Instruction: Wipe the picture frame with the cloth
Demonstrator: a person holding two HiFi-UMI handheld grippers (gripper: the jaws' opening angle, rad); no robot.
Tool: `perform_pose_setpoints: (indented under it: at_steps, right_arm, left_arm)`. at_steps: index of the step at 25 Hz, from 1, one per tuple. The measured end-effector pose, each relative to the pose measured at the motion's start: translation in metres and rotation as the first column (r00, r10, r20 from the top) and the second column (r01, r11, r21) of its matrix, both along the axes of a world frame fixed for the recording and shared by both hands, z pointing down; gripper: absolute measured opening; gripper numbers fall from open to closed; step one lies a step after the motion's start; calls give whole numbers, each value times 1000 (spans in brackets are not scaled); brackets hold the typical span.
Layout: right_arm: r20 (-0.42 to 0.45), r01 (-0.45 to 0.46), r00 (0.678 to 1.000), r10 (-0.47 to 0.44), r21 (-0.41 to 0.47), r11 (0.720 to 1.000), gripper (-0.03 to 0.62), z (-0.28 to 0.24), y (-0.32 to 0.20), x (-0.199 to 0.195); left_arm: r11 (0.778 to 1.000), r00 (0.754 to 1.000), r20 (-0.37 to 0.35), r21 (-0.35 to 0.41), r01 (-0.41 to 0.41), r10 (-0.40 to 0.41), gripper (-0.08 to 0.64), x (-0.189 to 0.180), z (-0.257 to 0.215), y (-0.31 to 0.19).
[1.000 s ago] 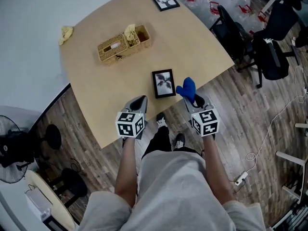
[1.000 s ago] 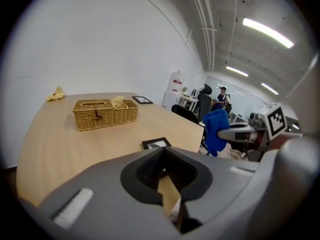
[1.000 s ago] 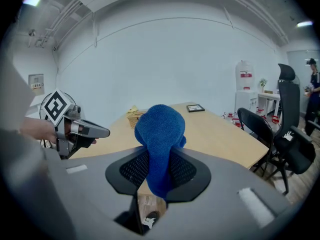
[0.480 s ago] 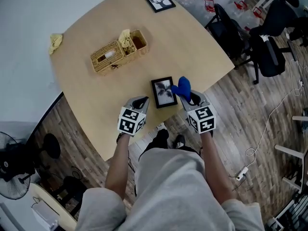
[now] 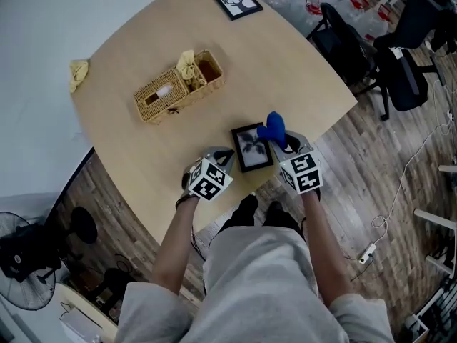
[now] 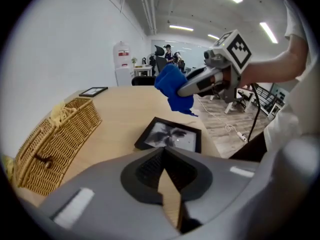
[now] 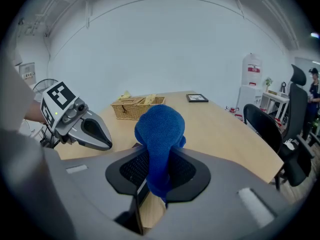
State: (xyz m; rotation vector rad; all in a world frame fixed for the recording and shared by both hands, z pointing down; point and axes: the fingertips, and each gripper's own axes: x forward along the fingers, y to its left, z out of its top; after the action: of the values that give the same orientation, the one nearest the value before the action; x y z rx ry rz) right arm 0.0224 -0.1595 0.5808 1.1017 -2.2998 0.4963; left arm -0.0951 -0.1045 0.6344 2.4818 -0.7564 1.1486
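The person wears a pale grey short-sleeved T-shirt [image 5: 257, 291], black trousers [image 5: 234, 226] and dark shoes [image 5: 249, 201]. The left gripper [image 5: 226, 153] and the right gripper [image 5: 284, 143] look alike. Each has a smooth grey moulded shell tapering to two jaws, and black ribbed pads [image 7: 131, 170] line the inner faces. Small pale rectangular patches [image 7: 76, 169] sit on the shell, and a white cube [image 5: 301, 172] with black square markers sits at the rear.

The blue cloth [image 7: 159, 129] looks soft and nappy. The picture frame [image 5: 253, 147] has a matt black rim and glossy glazing. The tabletop [image 5: 278, 63] is smooth pale wood; the basket [image 5: 153, 98] is rough woven wicker.
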Motion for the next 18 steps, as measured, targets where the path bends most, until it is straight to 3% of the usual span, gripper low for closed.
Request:
perform_pose_setpoints:
  at_steps: [12, 15, 18]
  right_arm:
    - [-119, 43, 992, -47, -40, 998, 91, 38, -16, -5]
    - [-129, 59, 989, -65, -48, 997, 91, 42, -21, -11]
    - [-143, 85, 985, -92, -55, 995, 91, 48, -28, -20]
  left_arm:
    - [982, 983, 71, -101, -160, 167, 52, 20, 45, -3]
    - [972, 969, 108, -103, -210, 220, 52, 21, 50, -1]
    - [956, 940, 181, -98, -275, 289, 52, 22, 53, 1]
